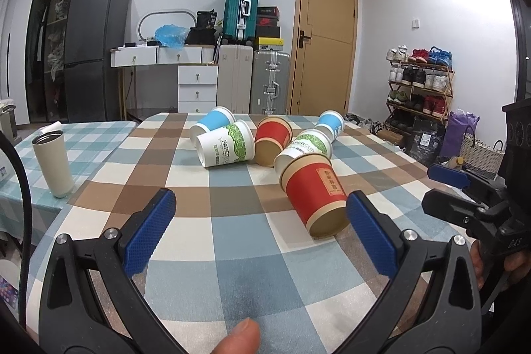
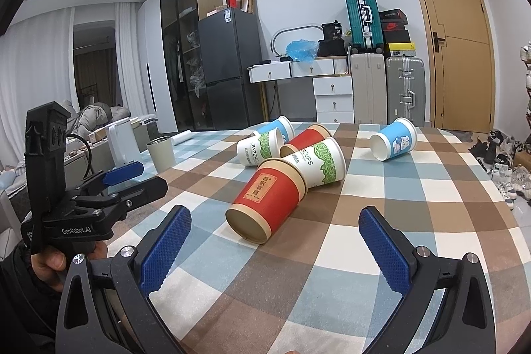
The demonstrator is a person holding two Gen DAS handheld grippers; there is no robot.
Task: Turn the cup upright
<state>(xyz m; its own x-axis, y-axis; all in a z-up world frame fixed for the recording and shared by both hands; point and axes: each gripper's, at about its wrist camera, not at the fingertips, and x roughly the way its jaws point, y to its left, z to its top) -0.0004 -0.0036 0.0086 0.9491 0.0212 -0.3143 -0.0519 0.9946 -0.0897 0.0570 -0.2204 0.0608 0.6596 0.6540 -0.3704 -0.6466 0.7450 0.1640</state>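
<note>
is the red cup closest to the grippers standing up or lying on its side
Lying on its side. The nearest red cup rests its wall on the checked tablecloth, base toward the cameras, rim against a green and white cup.

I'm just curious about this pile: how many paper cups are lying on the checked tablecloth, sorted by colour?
Red paper cups: 2, the near one and the far one.
White-and-green paper cups: 2, and.
Blue paper cups: 2, and.
Total: 6, all lying on their sides.
</note>
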